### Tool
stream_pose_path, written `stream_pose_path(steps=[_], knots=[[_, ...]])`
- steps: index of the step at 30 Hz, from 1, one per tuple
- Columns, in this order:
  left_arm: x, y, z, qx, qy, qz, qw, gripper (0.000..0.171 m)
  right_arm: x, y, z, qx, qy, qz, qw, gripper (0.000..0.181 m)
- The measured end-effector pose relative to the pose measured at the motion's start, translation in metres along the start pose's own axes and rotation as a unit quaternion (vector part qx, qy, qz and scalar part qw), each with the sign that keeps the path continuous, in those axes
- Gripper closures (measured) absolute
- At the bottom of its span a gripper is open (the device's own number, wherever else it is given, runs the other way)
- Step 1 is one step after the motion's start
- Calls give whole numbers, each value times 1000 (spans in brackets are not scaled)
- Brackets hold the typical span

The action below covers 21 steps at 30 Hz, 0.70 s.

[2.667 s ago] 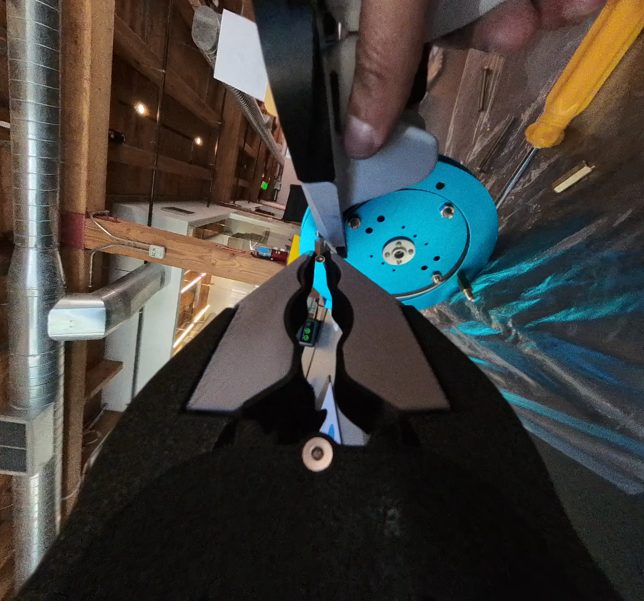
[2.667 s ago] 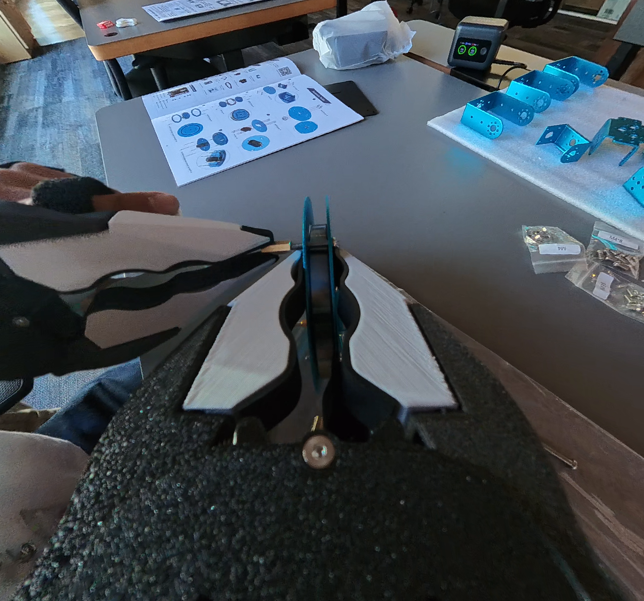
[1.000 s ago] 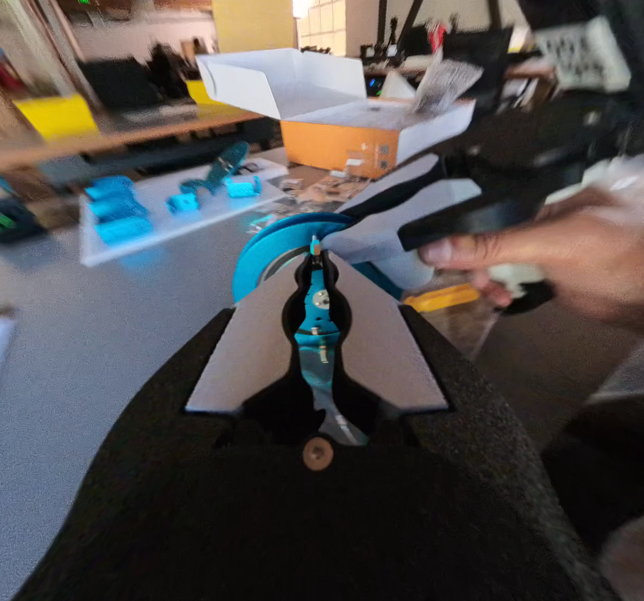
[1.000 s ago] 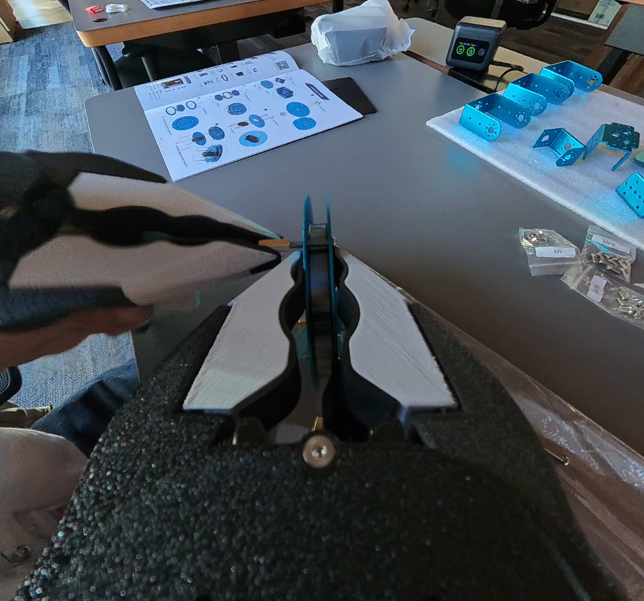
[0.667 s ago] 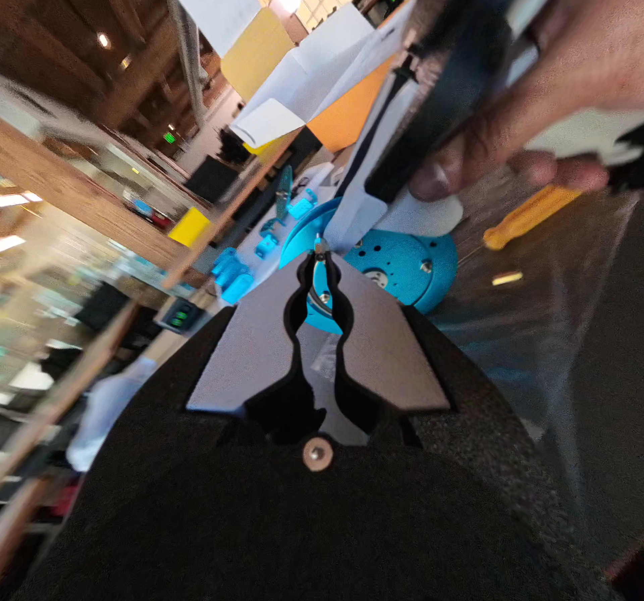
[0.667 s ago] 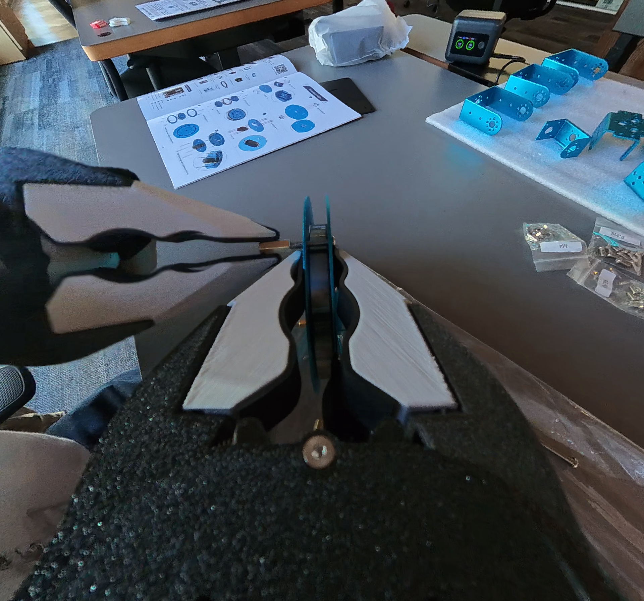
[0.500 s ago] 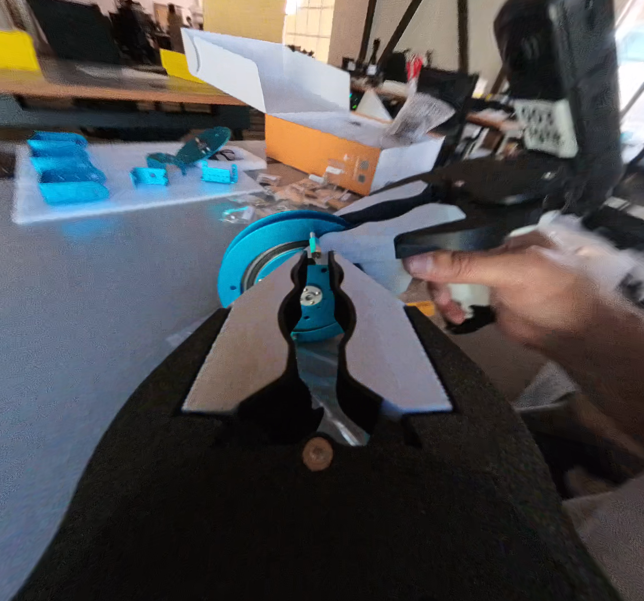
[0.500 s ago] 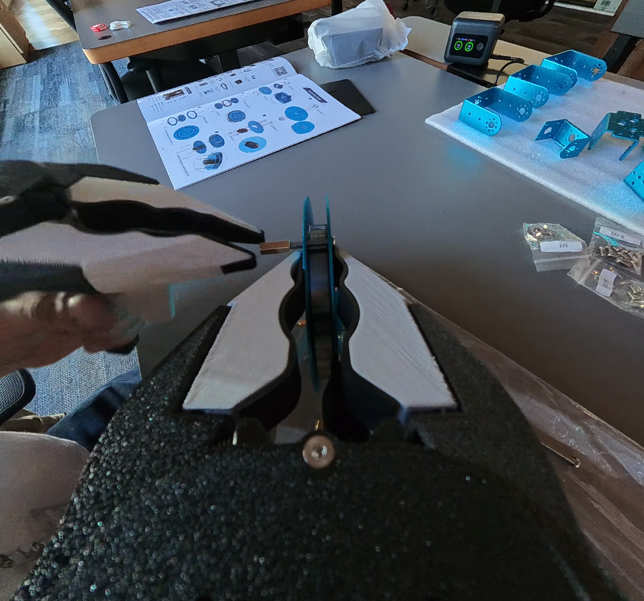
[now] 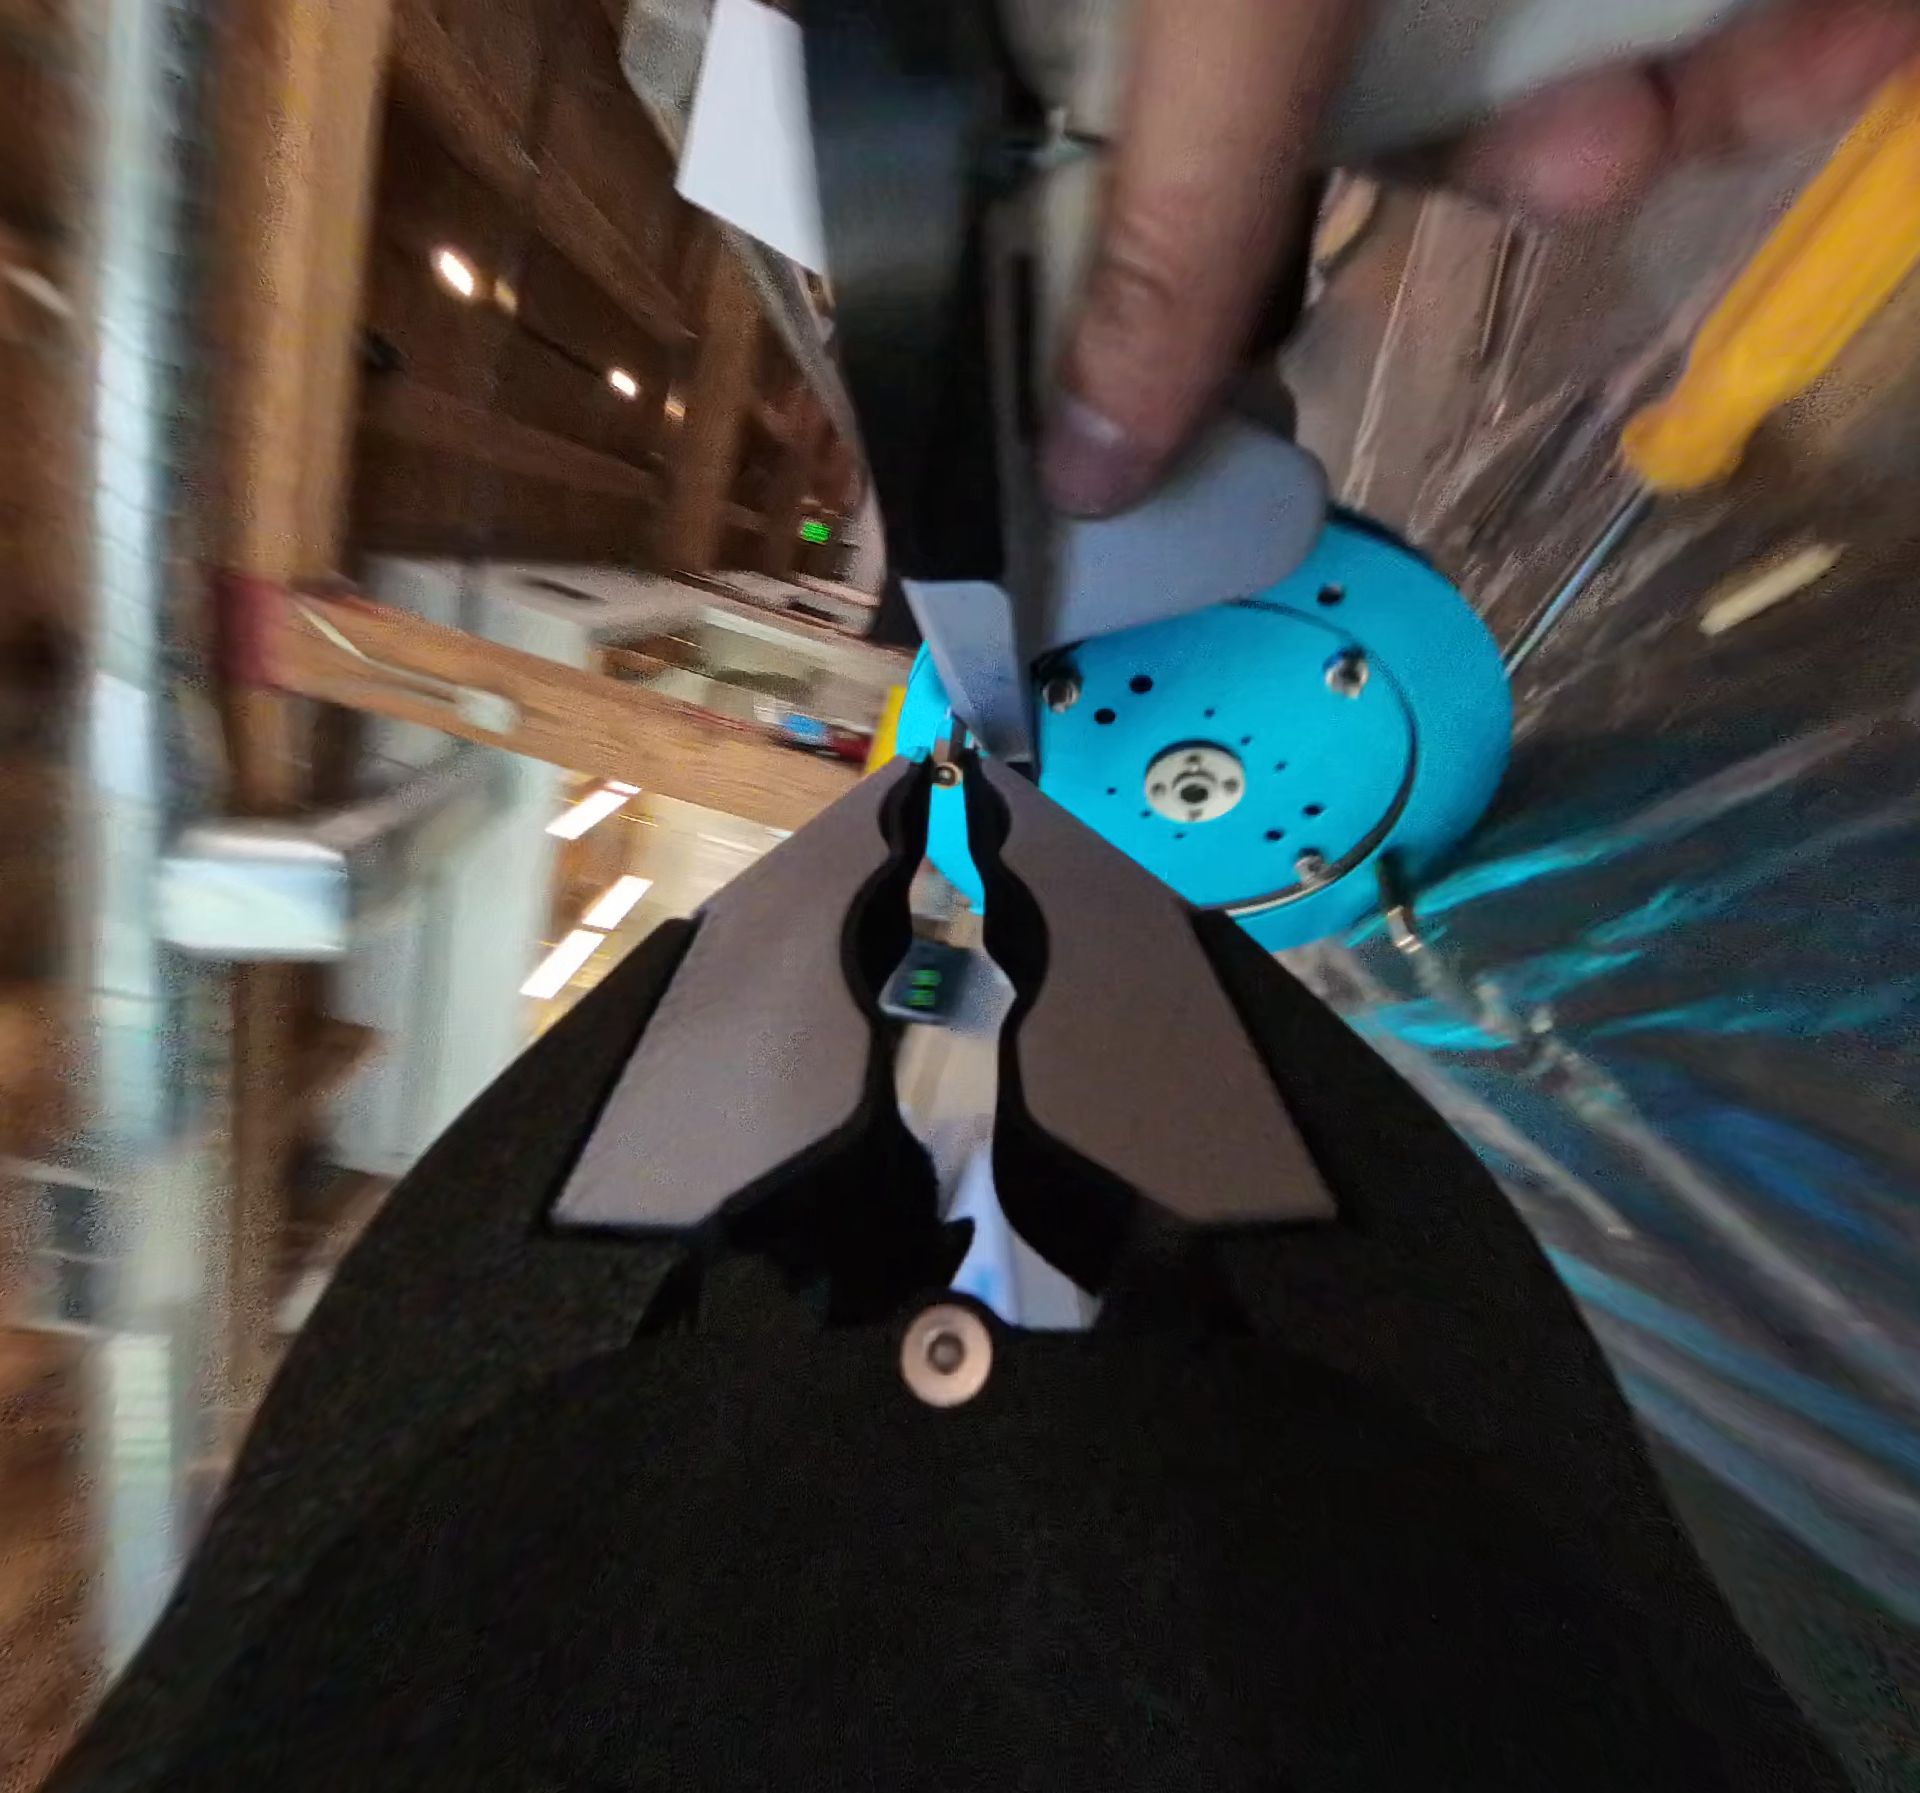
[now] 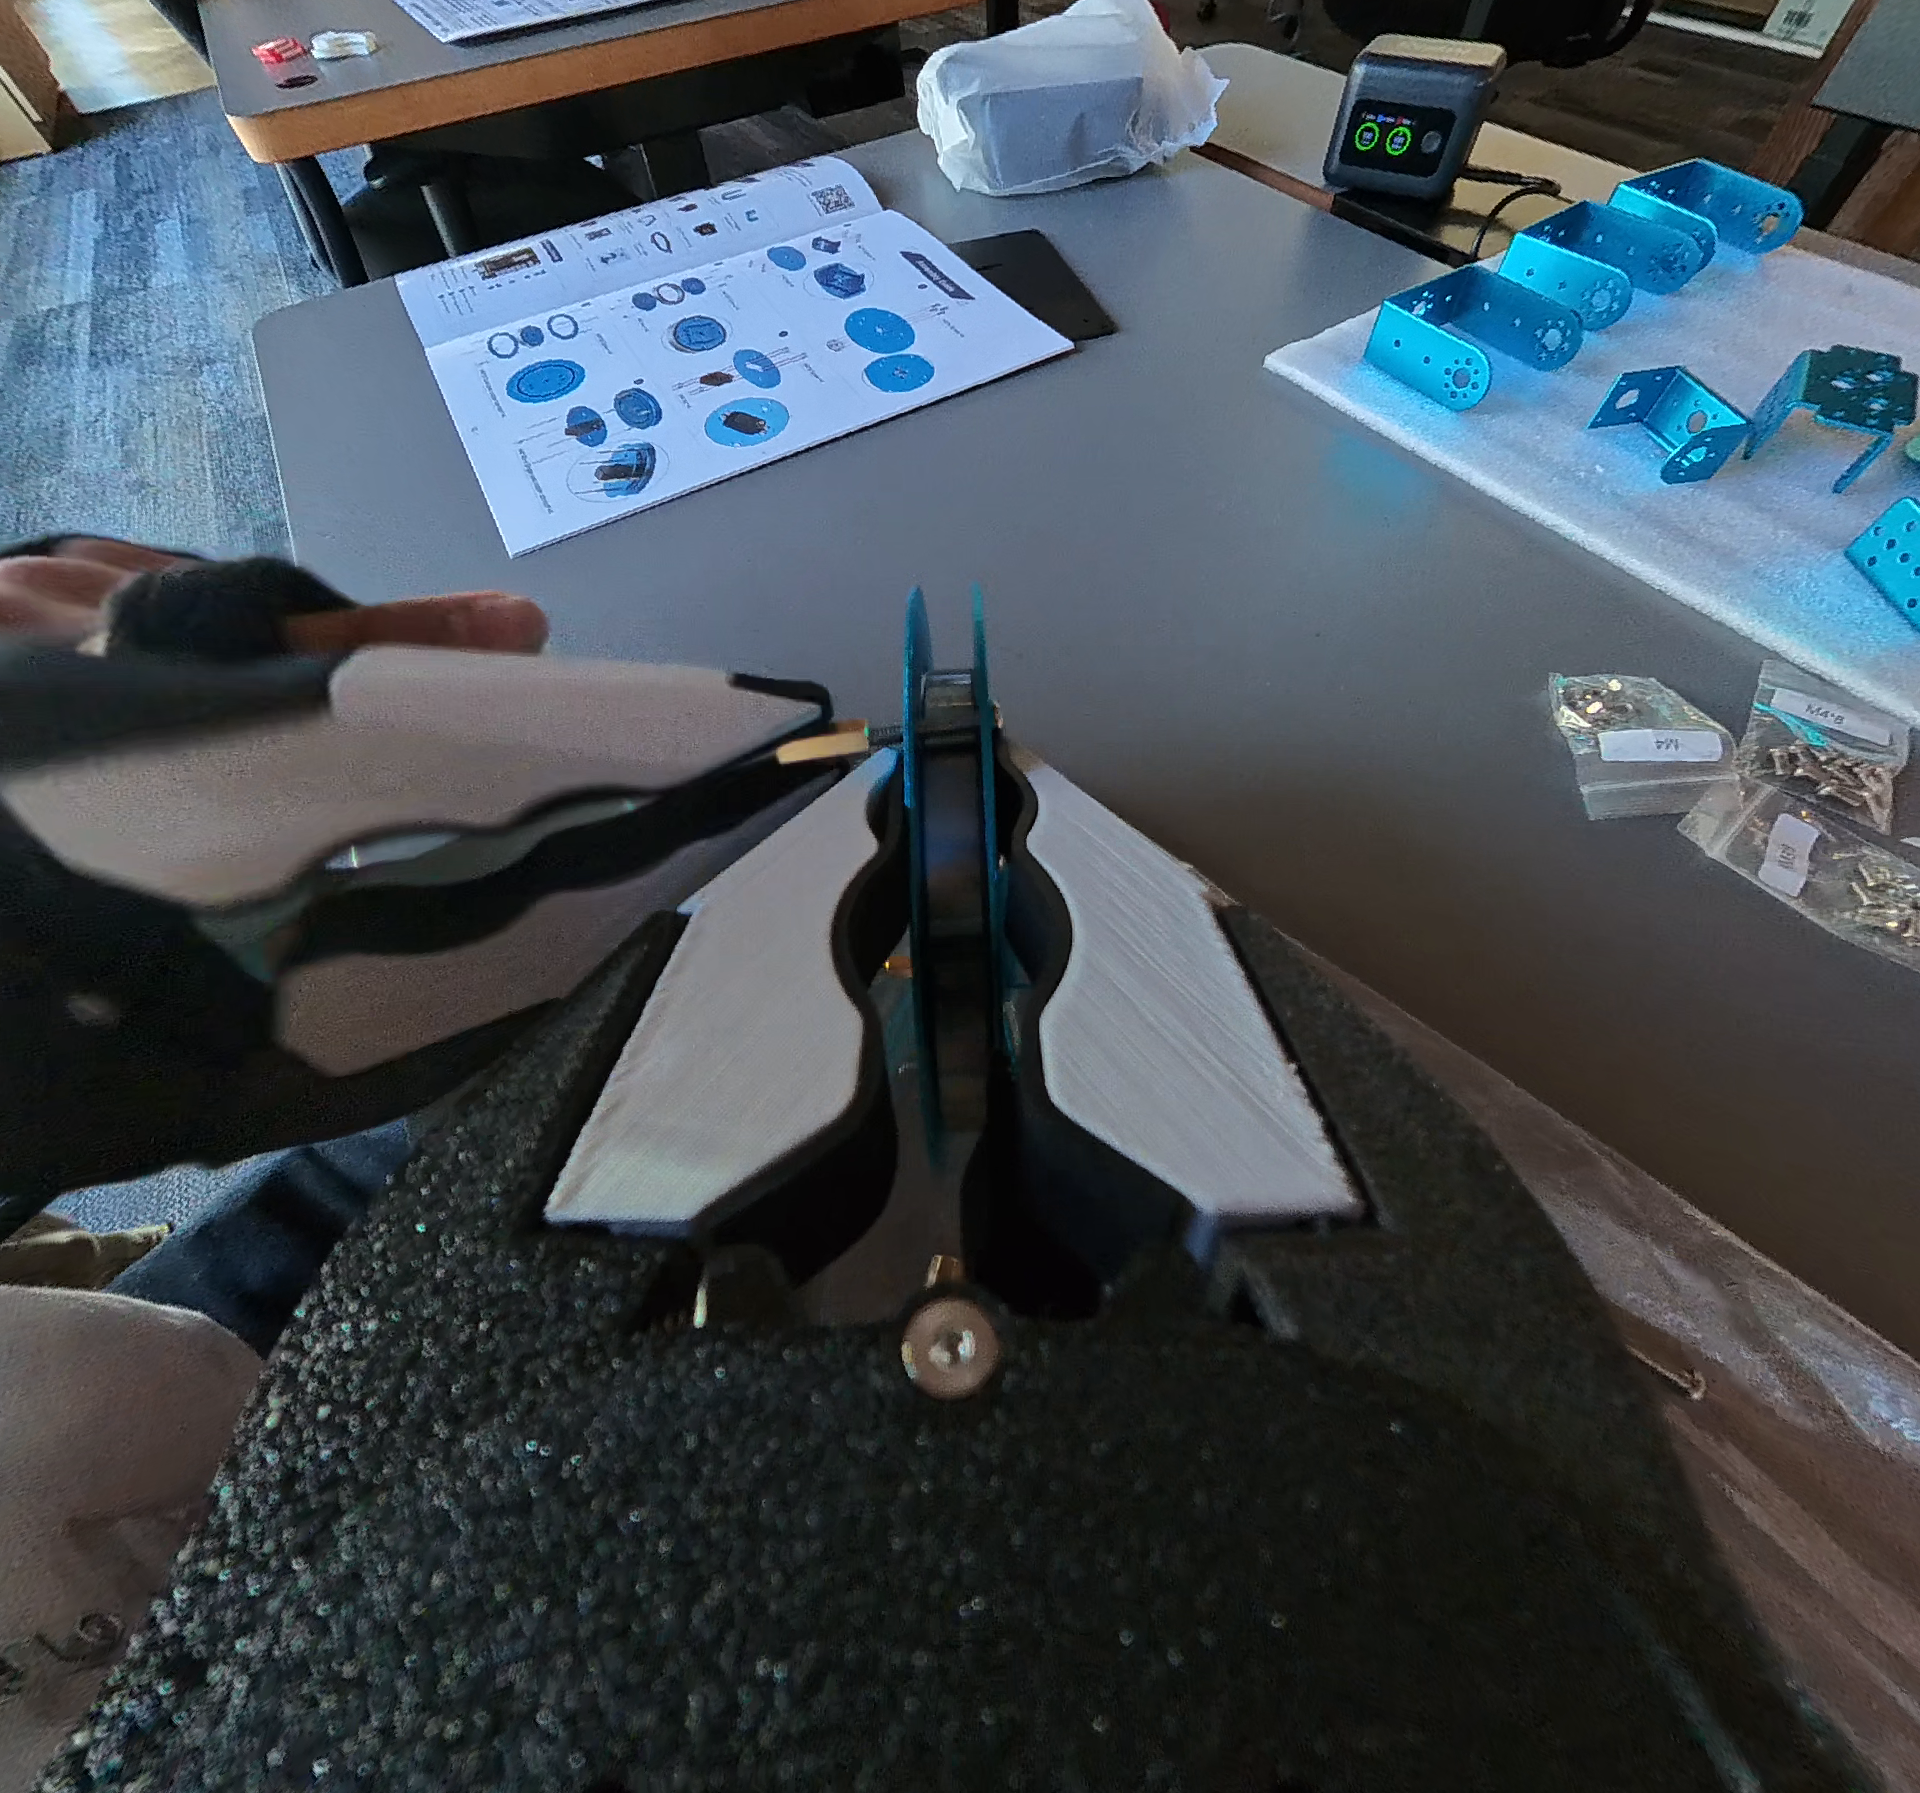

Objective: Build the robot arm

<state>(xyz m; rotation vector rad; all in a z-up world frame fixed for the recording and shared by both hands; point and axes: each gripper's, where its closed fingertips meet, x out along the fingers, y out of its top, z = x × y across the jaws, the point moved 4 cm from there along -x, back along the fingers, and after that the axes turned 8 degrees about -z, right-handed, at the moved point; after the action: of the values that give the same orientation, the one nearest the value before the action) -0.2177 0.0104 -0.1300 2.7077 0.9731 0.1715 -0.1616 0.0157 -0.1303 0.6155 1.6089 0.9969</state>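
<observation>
My right gripper (image 10: 945, 756) is shut on a blue disc assembly (image 10: 914, 808), two round plates held edge-on over the grey table (image 10: 1143, 548). My left gripper (image 10: 816, 741) comes in from the left, shut on a small brass standoff (image 10: 826, 737) that sticks out of the disc's left face. In the blurred left wrist view, my left gripper (image 9: 943, 775) pinches the standoff (image 9: 945, 769) at the rim of the disc assembly (image 9: 1247, 735). The right gripper's fingers (image 9: 1174, 538) clamp the disc from above, with a person's hand (image 9: 1153, 289) on them.
An open instruction booklet (image 10: 717, 341) lies at the far left of the table. A white foam sheet (image 10: 1351, 361) with blue brackets and bags of screws (image 10: 1642, 746) are on the right. A yellow-handled screwdriver (image 9: 1787, 289) and a loose brass standoff (image 9: 1766, 585) lie on plastic wrap. Less than 4 cm separates the two grippers' tips.
My left gripper has rolled about a quarter turn and its tips are on the brass standoff again, after standing slightly off it half a second ago. The right gripper and disc have stayed still.
</observation>
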Motion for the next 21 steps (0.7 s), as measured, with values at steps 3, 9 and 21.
stream_pose_path(steps=[3, 9, 21], knots=[[4, -3, 0, -28, -7, 4, 1000, 166, -1, 0, 3, 5, 3, -1, 1000, 167], [-13, -6, -19, -509, -200, 33, 837, 154, 0, 0, 0, 5, 3, 1, 1000, 168], [3, -13, -9, -723, -321, 53, 609, 167, -1, -1, -6, -31, -6, 7, 999, 168]])
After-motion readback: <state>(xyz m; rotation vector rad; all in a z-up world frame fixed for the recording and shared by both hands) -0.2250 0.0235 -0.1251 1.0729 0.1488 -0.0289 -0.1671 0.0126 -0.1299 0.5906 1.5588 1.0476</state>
